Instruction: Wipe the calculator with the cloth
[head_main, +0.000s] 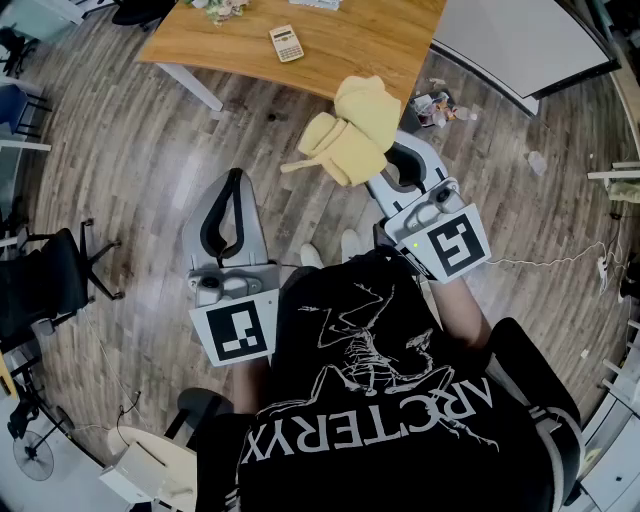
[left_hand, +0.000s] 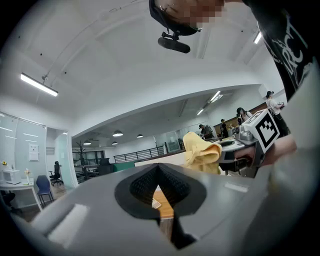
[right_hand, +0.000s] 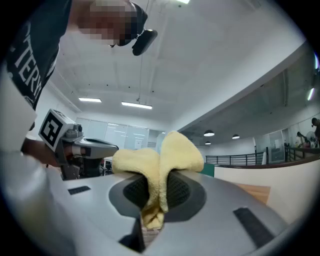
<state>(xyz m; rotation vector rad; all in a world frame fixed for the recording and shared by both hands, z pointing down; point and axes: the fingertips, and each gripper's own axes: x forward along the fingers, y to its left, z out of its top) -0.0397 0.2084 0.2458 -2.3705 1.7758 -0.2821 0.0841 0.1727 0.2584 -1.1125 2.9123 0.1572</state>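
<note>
The beige calculator (head_main: 286, 43) lies on the wooden table (head_main: 350, 40) ahead of me, and shows small through the left jaws (left_hand: 155, 203). My right gripper (head_main: 383, 158) is shut on the yellow cloth (head_main: 350, 128), held in the air short of the table's near edge. In the right gripper view the cloth (right_hand: 162, 160) bulges out between the pads of that gripper (right_hand: 160, 192). My left gripper (head_main: 233, 185) hangs lower and to the left over the floor. Its jaws (left_hand: 159, 172) are shut with nothing in them. The cloth (left_hand: 200, 152) also shows to its right.
The table stands on white legs (head_main: 190, 85) over a wood-plank floor (head_main: 130, 170). A white board (head_main: 520, 45) lies at the right with small litter (head_main: 440, 105) beside it. A black office chair (head_main: 50, 275) stands at the left, with cables (head_main: 560, 262) at the right.
</note>
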